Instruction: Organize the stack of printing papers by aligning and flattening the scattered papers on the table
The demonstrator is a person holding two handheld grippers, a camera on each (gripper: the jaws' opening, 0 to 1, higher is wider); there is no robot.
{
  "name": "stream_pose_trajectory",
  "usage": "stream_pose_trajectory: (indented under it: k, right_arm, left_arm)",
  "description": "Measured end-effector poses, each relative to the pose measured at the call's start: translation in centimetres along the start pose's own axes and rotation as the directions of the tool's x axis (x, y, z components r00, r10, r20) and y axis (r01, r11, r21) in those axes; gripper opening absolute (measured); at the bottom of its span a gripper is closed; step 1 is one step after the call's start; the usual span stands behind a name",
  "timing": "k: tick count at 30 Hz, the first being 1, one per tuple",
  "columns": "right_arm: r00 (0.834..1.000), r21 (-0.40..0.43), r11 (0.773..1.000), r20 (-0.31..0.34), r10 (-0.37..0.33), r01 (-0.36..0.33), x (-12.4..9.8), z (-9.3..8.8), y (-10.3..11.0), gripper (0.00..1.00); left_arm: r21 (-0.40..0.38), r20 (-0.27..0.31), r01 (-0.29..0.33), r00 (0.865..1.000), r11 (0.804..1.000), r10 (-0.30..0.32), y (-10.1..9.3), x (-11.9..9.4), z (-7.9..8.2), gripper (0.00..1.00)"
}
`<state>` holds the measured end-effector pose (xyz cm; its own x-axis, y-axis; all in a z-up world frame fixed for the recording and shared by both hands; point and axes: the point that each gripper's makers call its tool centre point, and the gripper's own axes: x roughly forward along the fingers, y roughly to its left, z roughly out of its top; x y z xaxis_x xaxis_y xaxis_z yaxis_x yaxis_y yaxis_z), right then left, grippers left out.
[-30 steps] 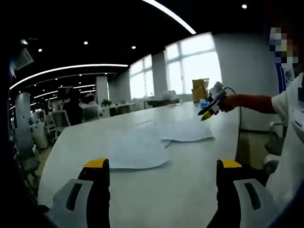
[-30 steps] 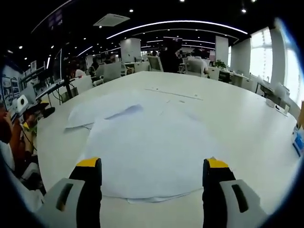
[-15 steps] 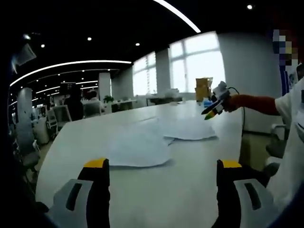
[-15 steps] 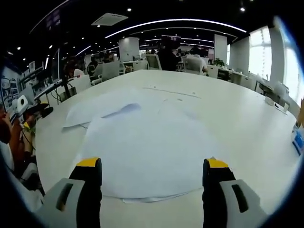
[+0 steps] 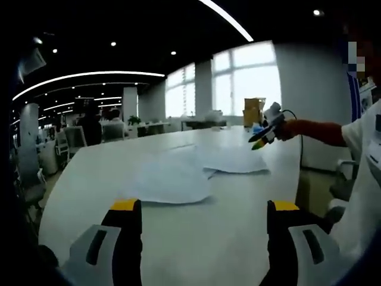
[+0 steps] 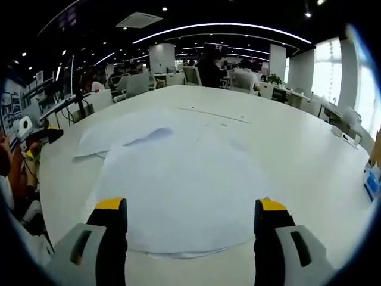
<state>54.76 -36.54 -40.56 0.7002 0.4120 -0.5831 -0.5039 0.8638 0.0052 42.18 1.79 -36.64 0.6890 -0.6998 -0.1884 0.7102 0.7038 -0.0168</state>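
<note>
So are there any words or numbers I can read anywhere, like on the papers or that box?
None can be read.
Papers: they look blank white; any print is too blurred to tell.
Yellow box at the far end of the table: no readable label.
Blue thing at the table's edge: too small and blurred to read.

Papers (image 6: 178, 190) are looking thin, matt white, w/ slight waviness. Table (image 6: 297, 149) is showing a smooth, faintly glossy white top.
</note>
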Motion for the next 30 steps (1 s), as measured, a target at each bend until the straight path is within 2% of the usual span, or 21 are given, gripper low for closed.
stream_pose_trajectory:
  k: [8, 9, 11, 13, 18, 30]
  right_arm:
    - [1.0, 0.0, 1.0, 0.003, 0.002, -0.002, 0.2, 0.1, 0.1, 0.84]
    - [1.0, 0.002, 1.0, 0.003, 0.002, -0.002, 0.2, 0.1, 0.1, 0.84]
    - [1.0, 0.0, 1.0, 0.003, -0.001, 0.001, 0.2, 0.1, 0.0, 0.84]
    - [1.0, 0.001, 1.0, -0.005, -0.006, 0.006, 0.3, -0.1, -0.3, 0.84]
    - [1.0, -0.002, 1.0, -0.015, -0.014, 0.014, 0.6, -0.5, -0.8, 0.84]
    - [0.999, 0.002, 1.0, -0.034, -0.015, 0.015, 1.4, -1.1, -1.3, 0.84]
  left_arm:
    - [-0.002, 0.014, -0.001, 1.0, 1.0, 0.001, 0.2, -0.3, 0.5, 0.89]
    - [0.042, 0.009, -0.008, 1.0, 0.999, 0.007, 0.3, -0.3, 0.5, 0.9]
    - [0.07, -0.006, -0.025, 1.0, 0.997, 0.025, 0.5, -0.3, 0.2, 0.94]
    - [0.049, -0.034, -0.032, 0.999, 0.998, 0.034, 0.4, -0.2, -0.1, 0.97]
    - [0.033, -0.03, -0.02, 0.999, 0.999, 0.021, 0.1, -0.4, 0.1, 0.97]
    - [0.036, -0.028, -0.032, 0.999, 0.999, 0.033, 0.6, 0.0, -0.4, 0.97]
